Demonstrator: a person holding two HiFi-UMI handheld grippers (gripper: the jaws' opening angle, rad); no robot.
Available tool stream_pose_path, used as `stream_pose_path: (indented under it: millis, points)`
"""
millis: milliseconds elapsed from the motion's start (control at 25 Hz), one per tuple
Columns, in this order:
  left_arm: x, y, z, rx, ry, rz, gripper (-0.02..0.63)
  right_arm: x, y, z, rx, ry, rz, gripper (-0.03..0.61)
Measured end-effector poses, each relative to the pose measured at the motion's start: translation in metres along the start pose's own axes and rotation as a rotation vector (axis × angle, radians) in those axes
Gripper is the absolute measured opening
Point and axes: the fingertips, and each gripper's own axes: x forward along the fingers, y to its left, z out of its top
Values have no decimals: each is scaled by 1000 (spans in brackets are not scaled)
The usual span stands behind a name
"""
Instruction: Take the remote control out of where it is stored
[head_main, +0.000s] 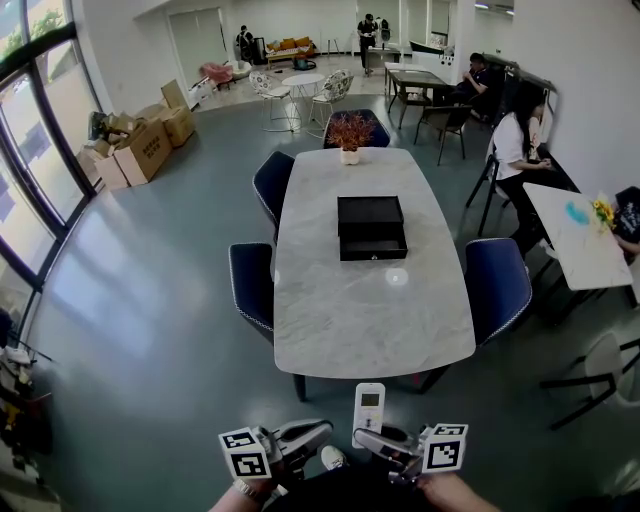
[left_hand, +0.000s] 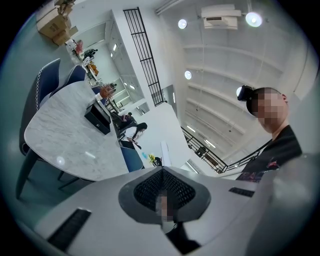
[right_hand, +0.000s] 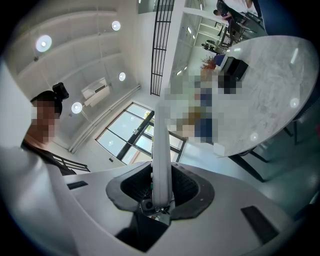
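r gripper (right_hand: 161, 192) pinches remote ctrl (right_hand: 161, 145) (white); l gripper (left_hand: 163, 190) jaws pressed together.

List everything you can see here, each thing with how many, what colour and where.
remote control: one, white, in the right gripper, before the table's near edge
table: one, pale marble, room centre
drawer box: one, black, mid-table
potted plant: one, reddish, white pot, table's far end
chairs: four, dark blue, around the table
cardboard boxes: several, brown, by the left windows
seated person: one, white top, far right
left gripper: one, grey, jaws together, empty
right gripper: one, grey, shut on the remote control
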Motion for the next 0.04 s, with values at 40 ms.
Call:
stream_pose_path:
  millis: [40]
  points:
    - [0, 0, 0, 0, 0, 0, 6, 0, 0, 0, 0, 0, 0, 117]
